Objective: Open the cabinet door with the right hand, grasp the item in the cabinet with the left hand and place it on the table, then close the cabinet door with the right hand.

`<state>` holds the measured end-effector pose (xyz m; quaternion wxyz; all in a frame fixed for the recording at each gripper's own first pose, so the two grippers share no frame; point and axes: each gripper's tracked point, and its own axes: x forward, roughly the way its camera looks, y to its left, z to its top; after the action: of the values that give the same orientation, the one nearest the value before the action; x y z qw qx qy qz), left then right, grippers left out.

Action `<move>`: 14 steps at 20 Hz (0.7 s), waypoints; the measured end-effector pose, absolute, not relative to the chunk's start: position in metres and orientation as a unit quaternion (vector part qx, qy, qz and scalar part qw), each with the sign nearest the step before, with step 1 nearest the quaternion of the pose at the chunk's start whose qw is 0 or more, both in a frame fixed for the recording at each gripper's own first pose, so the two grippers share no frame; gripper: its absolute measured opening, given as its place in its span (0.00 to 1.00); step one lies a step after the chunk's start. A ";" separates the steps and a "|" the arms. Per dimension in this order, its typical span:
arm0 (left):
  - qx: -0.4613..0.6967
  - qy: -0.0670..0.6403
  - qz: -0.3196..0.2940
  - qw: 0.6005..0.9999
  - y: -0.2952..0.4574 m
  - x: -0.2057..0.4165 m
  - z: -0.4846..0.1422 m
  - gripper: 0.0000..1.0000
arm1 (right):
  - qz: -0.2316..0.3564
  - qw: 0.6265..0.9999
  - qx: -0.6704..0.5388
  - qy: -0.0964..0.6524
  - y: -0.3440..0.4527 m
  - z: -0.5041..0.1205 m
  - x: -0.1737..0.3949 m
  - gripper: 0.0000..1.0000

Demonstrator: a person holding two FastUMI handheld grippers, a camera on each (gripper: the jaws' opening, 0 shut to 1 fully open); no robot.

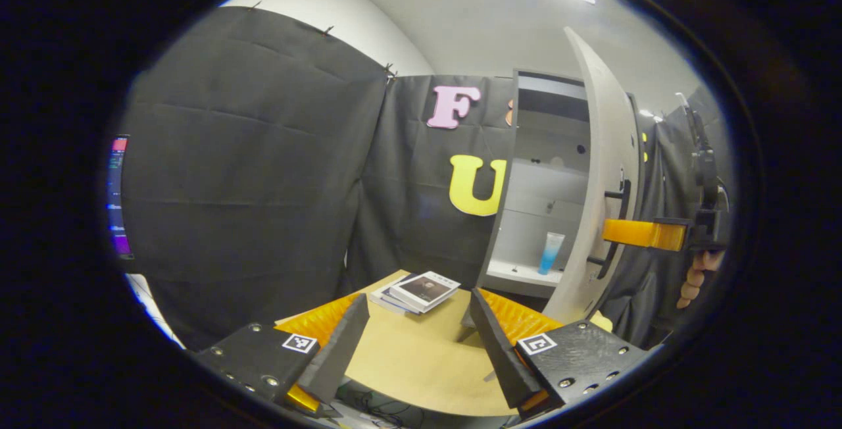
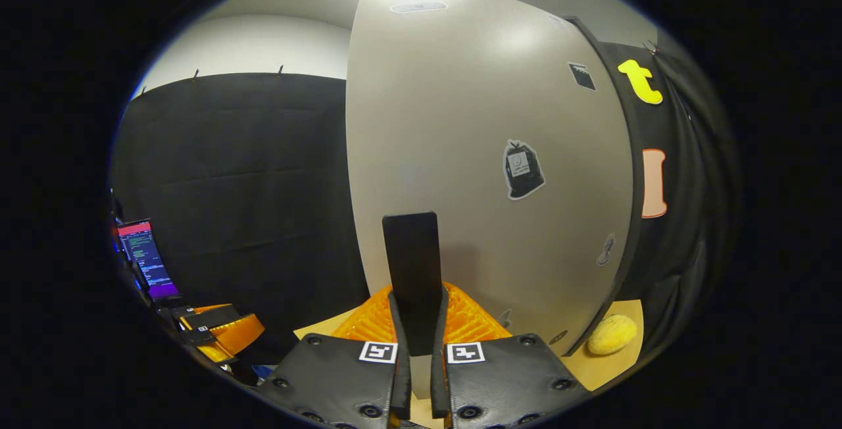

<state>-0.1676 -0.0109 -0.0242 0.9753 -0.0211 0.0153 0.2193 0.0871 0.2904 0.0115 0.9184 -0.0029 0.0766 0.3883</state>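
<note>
In my left gripper view, a lit screen [image 1: 118,199] glows at the far left edge. My left gripper [image 1: 421,343] hangs above the near part of the wooden counter [image 1: 421,363], its jaws spread wide with nothing between them. Beyond the jaws, a small stack of books [image 1: 418,291] lies near the counter's far edge. To the right of the books stands the cabinet [image 1: 549,172], its interior pale and shelved. The item I am after, a clear tube with a blue lower half [image 1: 550,252], stands upright on the cabinet's lower shelf, toward the shelf's right side. The cabinet door [image 1: 602,205] is swung open toward me, edge-on, just right of the tube. Further right I see my right gripper [image 1: 641,233] reaching in sideways at the door's dark handle [image 1: 615,228], with the person's hand [image 1: 697,277] curled below it.

In my right gripper view, the screen [image 2: 146,258] sits low at the left, with the left gripper [image 2: 217,333] just beside it. At centre, my right gripper's [image 2: 418,324] jaws are drawn close together around a dark upright bar, the handle [image 2: 412,271], which stands between them; the fingers look pressed to its sides. The door's pale face [image 2: 487,172] rises behind, bearing a few stickers. At the counter's [image 2: 612,366] right edge, a yellow lemon-like fruit [image 2: 613,334] rests by the door's foot.
</note>
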 end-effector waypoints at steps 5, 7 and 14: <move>-0.003 0.004 0.202 0.979 -0.030 -0.163 -0.013 0.91 | 0.376 0.923 0.008 0.076 0.278 0.008 0.091 0.13; 0.000 0.000 0.193 0.981 -0.038 -0.157 -0.011 0.92 | 0.369 0.926 0.013 0.078 0.270 0.008 0.092 0.13; -0.009 0.000 0.145 0.989 -0.062 -0.118 -0.019 0.92 | 0.322 0.942 0.027 0.089 0.238 0.012 0.086 0.13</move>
<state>-0.1181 -0.0622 -0.0186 0.9894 -0.0085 0.0001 0.1447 0.0861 0.2380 0.0123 0.9422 0.0275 0.0886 0.3221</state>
